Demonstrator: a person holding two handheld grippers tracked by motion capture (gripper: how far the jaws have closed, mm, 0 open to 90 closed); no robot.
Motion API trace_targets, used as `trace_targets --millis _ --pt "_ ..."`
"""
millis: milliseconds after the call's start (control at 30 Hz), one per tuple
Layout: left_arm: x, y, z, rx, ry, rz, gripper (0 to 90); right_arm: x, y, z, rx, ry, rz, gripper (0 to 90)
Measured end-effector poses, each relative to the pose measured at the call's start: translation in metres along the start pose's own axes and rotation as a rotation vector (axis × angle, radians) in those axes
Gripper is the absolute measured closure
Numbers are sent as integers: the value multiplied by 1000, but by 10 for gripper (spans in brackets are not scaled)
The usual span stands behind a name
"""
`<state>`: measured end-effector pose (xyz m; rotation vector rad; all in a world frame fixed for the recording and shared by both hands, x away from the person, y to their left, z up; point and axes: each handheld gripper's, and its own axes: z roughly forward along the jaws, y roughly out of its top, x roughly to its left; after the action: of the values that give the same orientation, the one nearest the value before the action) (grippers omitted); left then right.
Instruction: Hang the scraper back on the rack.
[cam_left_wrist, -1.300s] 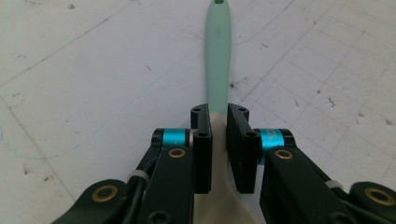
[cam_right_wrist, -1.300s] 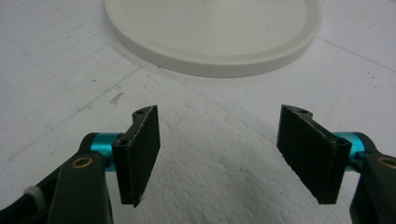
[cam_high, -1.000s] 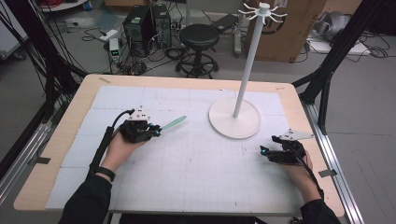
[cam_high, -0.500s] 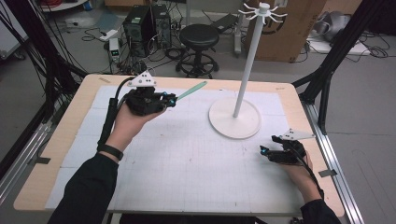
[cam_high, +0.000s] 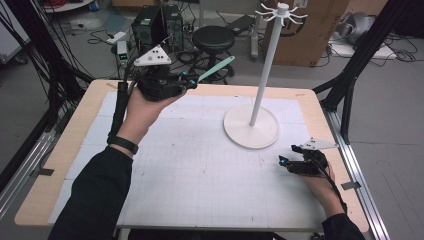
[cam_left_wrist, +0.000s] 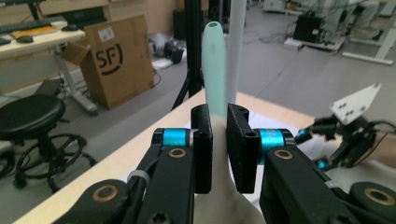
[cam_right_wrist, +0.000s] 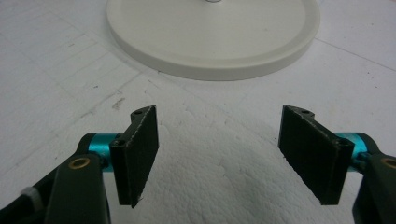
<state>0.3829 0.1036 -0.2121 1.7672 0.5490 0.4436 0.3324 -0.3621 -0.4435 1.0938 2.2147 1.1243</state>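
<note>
Left tongs (cam_high: 189, 84) are clamped on a pale green, flat-handled utensil (cam_high: 216, 68), and compared with a second ago they are far higher: then they sat low over the worktop (cam_high: 190, 165) near its left side, with the green piece pointing across the white mat, whereas now the hand holds them lifted above the far left edge, the green handle angled up and to the right toward the white hanging stand (cam_high: 264, 75). From the left gripper view the utensil (cam_left_wrist: 215, 70) rises straight out from between the two black pads, its tip showing a small hole and lining up close beside the stand's pole (cam_left_wrist: 236, 46). Right tongs (cam_high: 283, 161) rest in the same spot as before, near the right edge of the worktop just in front of the stand's round base (cam_high: 251, 127); their jaws stand well apart with nothing between them, the base (cam_right_wrist: 212, 37) lying ahead. Judging by the lift and the hole in the handle, the work seems to be moving from pick-up to carrying the utensil toward the hooks (cam_high: 281, 12) at the top of the stand, which are well above and to the right of the green tip.
</note>
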Motion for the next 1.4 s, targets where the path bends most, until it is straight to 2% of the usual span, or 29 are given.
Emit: trace_targets --millis 167,300,400,567,667,867,967,1233,1400 --pt "1 21 -4 -47 -3 -6 811 0 0 0 1 0 3 279" --pt "1 37 -1 -61 -3 5 810 0 0 0 -3 3 7 278" --pt "0 47 3 -81 -19 -2 811 -1 0 0 -1 9 19 270" --pt "-2 59 10 -86 -38 3 811 -2 0 -1 -5 11 26 268" --pt "-2 65 12 -105 -65 -7 810 -2 -1 -1 -10 15 29 267" --pt "-5 72 16 -114 -71 1 811 -2 0 -1 -5 14 28 267" --pt "-5 73 18 -137 -77 -13 811 -2 0 -1 -7 14 26 267" --pt "-4 77 22 -143 -81 -9 811 -1 -1 0 -2 17 20 267" --pt "-4 77 28 -127 -77 -2 811 -2 -1 -1 -5 19 20 267"
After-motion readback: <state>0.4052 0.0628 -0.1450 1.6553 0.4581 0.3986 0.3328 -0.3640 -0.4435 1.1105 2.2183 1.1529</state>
